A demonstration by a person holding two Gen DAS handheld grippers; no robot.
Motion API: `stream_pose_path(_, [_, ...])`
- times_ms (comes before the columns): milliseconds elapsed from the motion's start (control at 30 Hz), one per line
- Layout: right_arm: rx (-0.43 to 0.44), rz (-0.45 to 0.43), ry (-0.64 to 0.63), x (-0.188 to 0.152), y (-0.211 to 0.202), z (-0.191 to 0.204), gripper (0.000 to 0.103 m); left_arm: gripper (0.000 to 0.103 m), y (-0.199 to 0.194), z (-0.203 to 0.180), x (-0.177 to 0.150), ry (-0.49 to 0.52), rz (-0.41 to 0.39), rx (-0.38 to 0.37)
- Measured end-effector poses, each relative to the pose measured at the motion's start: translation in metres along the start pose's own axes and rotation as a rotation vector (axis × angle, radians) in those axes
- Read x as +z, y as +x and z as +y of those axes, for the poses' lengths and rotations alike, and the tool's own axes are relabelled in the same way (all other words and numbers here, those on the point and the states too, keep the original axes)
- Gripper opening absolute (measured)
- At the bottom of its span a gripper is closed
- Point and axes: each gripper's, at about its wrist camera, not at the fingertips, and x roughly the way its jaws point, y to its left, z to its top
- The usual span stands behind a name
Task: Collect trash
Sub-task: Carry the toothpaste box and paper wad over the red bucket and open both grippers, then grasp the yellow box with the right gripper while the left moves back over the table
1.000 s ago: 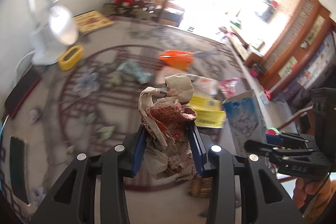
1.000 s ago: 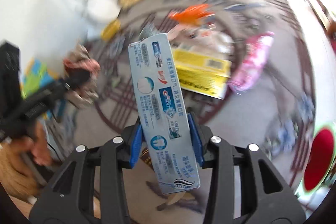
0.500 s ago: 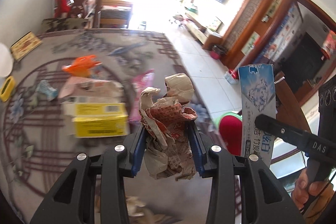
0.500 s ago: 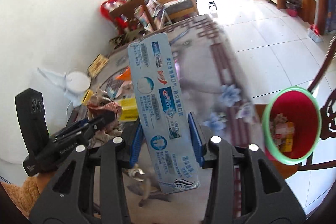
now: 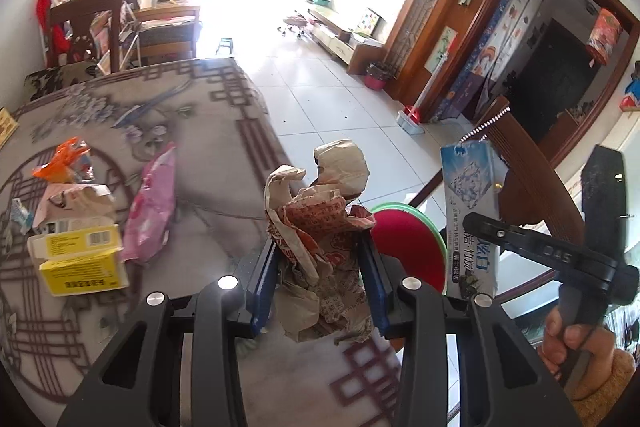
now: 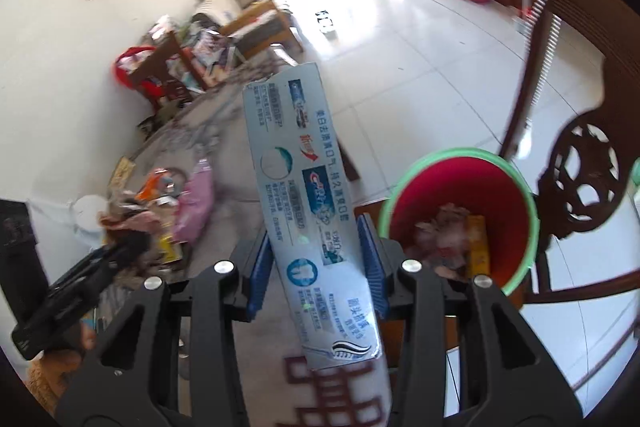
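My left gripper (image 5: 320, 279) is shut on a crumpled paper wrapper (image 5: 324, 227) with red print, held above the table's right edge. My right gripper (image 6: 316, 263) is shut on a pale blue toothpaste box (image 6: 304, 195), which also shows in the left wrist view (image 5: 470, 215). A red trash bin with a green rim (image 6: 460, 187) stands on a chair beside the table, with several bits of trash inside. It shows partly behind the wrapper in the left wrist view (image 5: 412, 239). The bin lies just right of both grippers.
On the patterned tablecloth (image 5: 216, 131) lie a yellow box (image 5: 80, 259), a pink packet (image 5: 152, 203), an orange wrapper (image 5: 64, 163) and other scraps. A carved wooden chair back (image 6: 576, 187) rises behind the bin. Tiled floor (image 5: 320, 99) lies beyond the table edge.
Both grippers have swung right from over the table's trash pile toward the table edge, each keeping its item. The red bin has come into view and is now close.
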Motion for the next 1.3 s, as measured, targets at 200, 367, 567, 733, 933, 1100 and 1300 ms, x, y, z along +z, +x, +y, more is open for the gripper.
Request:
stream_pose_path(200, [-0.111,0.014,0.058,0.006,0.018,-0.057,0.040,0.036,0.018,-0.034,0.005,0.062,0.015,-0.031])
stream_pose_path(367, [-0.162,0.013,0.059,0.009,0.029,-0.079,0.041,0.036,0.035,-0.052,0.010,0.099,0.035,-0.047])
stream_pose_path(567, [-0.213,-0.027,0.088,0.016,0.023,-0.095,0.077,0.036,0.057,-0.079,0.015,0.152,0.068,-0.080])
stream_pose_path(733, [-0.232,-0.120,0.127,0.009,-0.013,-0.103,0.082,0.036,0.086,-0.105,0.016,0.205,0.104,-0.121])
stream_pose_path(933, [-0.281,-0.154,0.152,-0.009,-0.046,-0.111,0.082,0.036,0.127,-0.146,0.018,0.292,0.136,-0.178])
stream_pose_path(1100, [-0.314,-0.157,0.162,-0.023,-0.060,-0.114,0.082,0.071,0.146,-0.170,0.022,0.329,0.145,-0.173])
stream_pose_path(1300, [-0.315,-0.168,0.151,-0.029,-0.066,-0.108,0.083,0.071,0.113,-0.147,0.021,0.265,0.099,-0.189])
